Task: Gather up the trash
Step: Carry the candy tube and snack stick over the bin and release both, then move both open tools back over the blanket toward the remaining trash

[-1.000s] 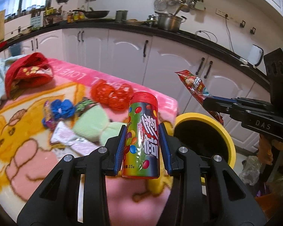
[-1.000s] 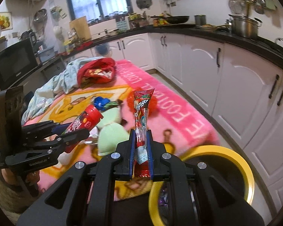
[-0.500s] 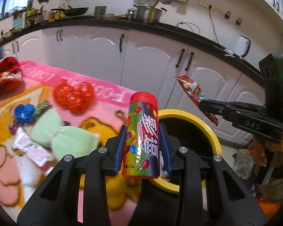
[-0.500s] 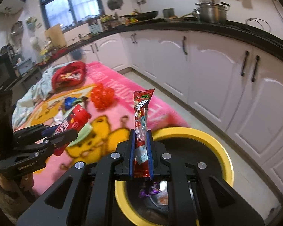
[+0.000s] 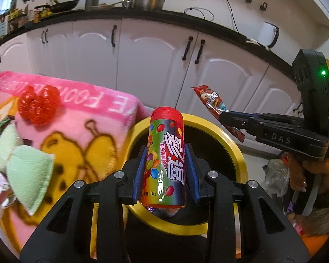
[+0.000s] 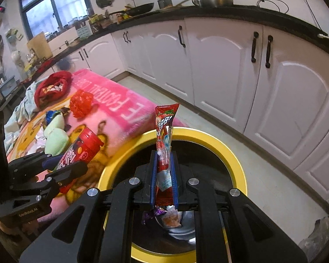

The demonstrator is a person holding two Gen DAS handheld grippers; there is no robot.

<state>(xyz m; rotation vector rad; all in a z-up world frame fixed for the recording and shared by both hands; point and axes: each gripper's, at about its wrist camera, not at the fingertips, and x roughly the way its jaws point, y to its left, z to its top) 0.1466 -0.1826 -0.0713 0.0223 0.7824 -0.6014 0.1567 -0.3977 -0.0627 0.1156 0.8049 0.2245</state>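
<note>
My left gripper point(image 5: 165, 166) is shut on a red-capped candy tube point(image 5: 165, 160) and holds it upright over the near rim of the yellow-rimmed bin point(image 5: 234, 151). My right gripper point(image 6: 163, 179) is shut on a long red snack wrapper point(image 6: 164, 144) and holds it over the open bin point(image 6: 239, 168). Wrappers point(image 6: 164, 217) lie at the bin's bottom. The right gripper with its wrapper point(image 5: 212, 103) shows in the left wrist view above the bin's far side. The left gripper with the tube point(image 6: 79, 153) shows in the right wrist view at the bin's left.
A pink cartoon blanket point(image 5: 81, 118) covers the table left of the bin, with a red crinkly wrapper point(image 5: 38, 106), green pads point(image 5: 28, 171), a foil wrapper point(image 5: 0, 188) and a red bag point(image 6: 52, 87). White cabinets point(image 6: 219, 70) stand behind. A clear plastic bag point(image 5: 276, 175) lies on the floor.
Both grippers have moved from above the blanket to over the bin, still holding the tube and the wrapper. The bin now fills the lower middle of both views.
</note>
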